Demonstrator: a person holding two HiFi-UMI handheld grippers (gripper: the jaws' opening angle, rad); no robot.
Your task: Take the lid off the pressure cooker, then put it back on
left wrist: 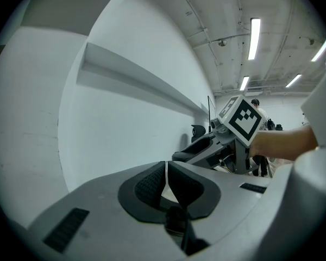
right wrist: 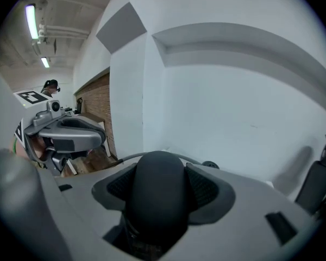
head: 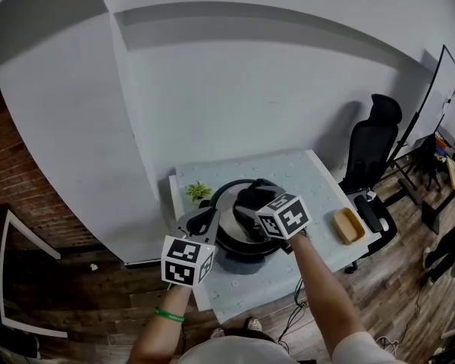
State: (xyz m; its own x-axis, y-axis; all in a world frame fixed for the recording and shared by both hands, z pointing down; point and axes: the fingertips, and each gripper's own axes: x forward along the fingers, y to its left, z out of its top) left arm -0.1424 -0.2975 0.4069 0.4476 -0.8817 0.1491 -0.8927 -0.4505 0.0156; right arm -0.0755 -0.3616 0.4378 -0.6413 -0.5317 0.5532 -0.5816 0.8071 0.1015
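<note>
Right gripper (right wrist: 158, 181) clamped on the lid handle (right wrist: 155, 213), pressure cooker (head: 243, 255) at the table's front edge!

And here we go: the 2 right jaws squeeze the black handle of the lid (head: 226, 220), which sits over the pot; seated or lifted, cannot tell. The left gripper (left wrist: 165, 170) hangs just beside the cooker's left side, its 2 pads pressed together at the tips, a dark piece low between them I cannot make out. On the table (head: 303, 169), 1 small plant (head: 198, 192) stands near the back left corner and 1 tan tray (head: 348, 225) lies by the right edge.
</note>
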